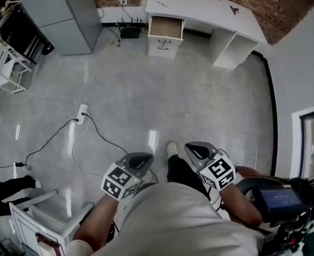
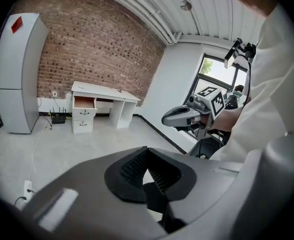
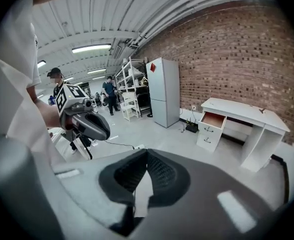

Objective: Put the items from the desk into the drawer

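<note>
The white desk (image 1: pixel 199 9) stands far off against the brick wall, its top drawer (image 1: pixel 166 28) pulled open. A small dark item (image 1: pixel 234 9) and a thin one (image 1: pixel 162 5) lie on its top. Both grippers are held close to the person's body, several steps from the desk. My left gripper (image 1: pixel 141 158) is shut with nothing in it, its jaws meeting at the tip (image 2: pixel 147 151). My right gripper (image 1: pixel 194 149) is likewise shut and empty (image 3: pixel 147 154). The desk (image 2: pixel 102 90) and drawer (image 3: pixel 214 119) show small in both gripper views.
A grey cabinet (image 1: pixel 66 15) stands left of the desk. A power strip (image 1: pixel 82 113) with cables lies on the floor between me and the desk. A white frame (image 1: pixel 39 217) is at lower left, a cart with a screen (image 1: pixel 279 199) at lower right.
</note>
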